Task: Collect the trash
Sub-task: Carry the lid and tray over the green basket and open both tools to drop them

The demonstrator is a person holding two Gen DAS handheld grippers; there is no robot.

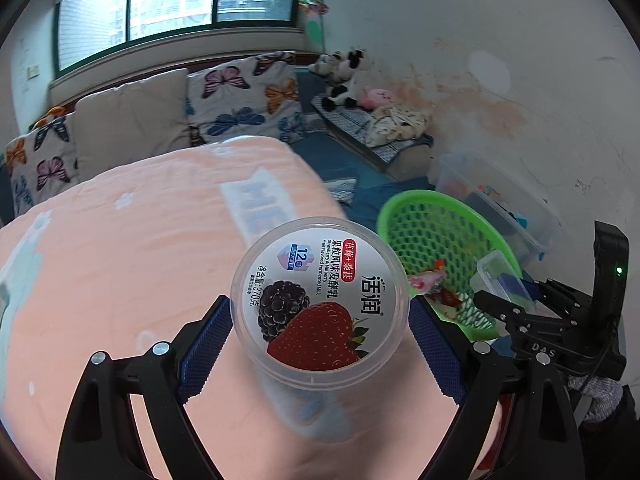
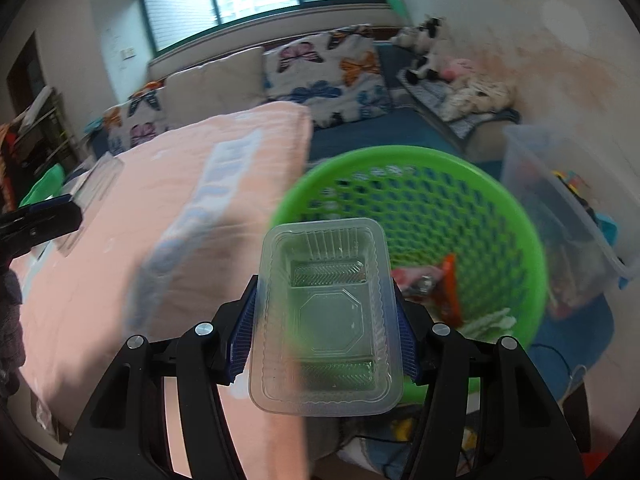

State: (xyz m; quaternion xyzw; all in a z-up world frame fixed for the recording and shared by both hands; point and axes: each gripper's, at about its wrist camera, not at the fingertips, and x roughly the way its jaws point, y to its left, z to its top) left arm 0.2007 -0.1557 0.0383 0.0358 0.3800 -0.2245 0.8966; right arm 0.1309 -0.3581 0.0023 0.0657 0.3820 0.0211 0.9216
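Observation:
My left gripper (image 1: 320, 344) is shut on a clear yogurt cup (image 1: 320, 300) with a strawberry and mulberry lid, held above the peach blanket (image 1: 120, 260). The blue pads press on both of the cup's sides. In the same view my right gripper (image 1: 520, 308) shows at the right, over the green mesh basket (image 1: 432, 232). My right gripper (image 2: 325, 336) is shut on an empty clear plastic tray (image 2: 326, 320), held at the near left rim of the green basket (image 2: 500, 208). Wrappers (image 2: 440, 284) lie in the basket. The left gripper's finger (image 2: 40, 220) pokes in at the far left.
A clear storage bin (image 2: 568, 200) with toys stands right of the basket by the stained wall. Butterfly cushions (image 1: 240, 96) and plush toys (image 1: 344, 76) line the back under the window. A clear flat package (image 2: 92, 200) lies on the blanket's far left.

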